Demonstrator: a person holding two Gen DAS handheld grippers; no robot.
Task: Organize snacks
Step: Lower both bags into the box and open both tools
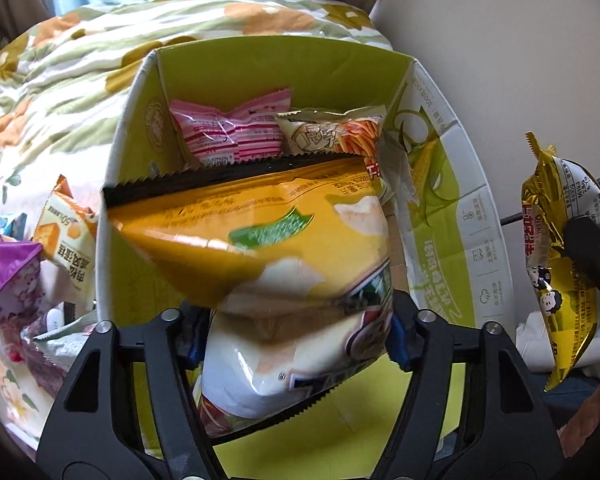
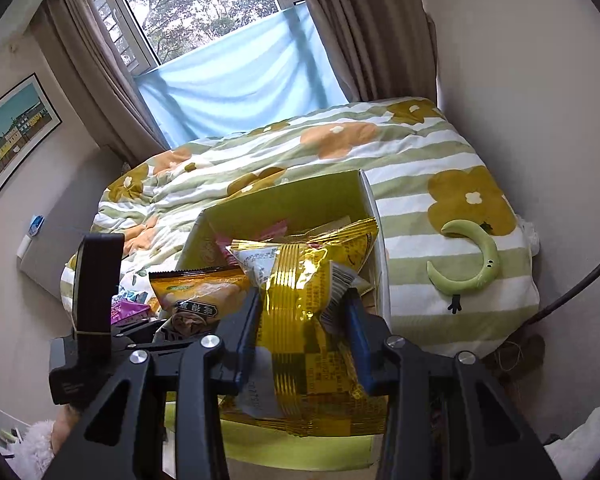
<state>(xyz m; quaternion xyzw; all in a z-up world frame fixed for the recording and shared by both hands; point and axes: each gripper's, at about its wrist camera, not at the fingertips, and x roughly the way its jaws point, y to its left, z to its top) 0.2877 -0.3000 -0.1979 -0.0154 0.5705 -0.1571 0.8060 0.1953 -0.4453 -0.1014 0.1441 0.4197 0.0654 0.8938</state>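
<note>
While over the box (image 1: 332, 68), left tongs (image 1: 296, 332) clamping orange bag (image 1: 260, 236); right tongs (image 2: 304, 320) gripping gold bag (image 2: 300, 280).

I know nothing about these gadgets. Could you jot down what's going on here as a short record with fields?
Place: bed with flowered quilt
Container: green box, open, on the bed
Already in box: pink packet, fries packet
Left gripper: shut on orange bag, held over the box
Right gripper: shut on gold bag, near the box
Still outside: purple bag, cracker packet left of the box
</note>
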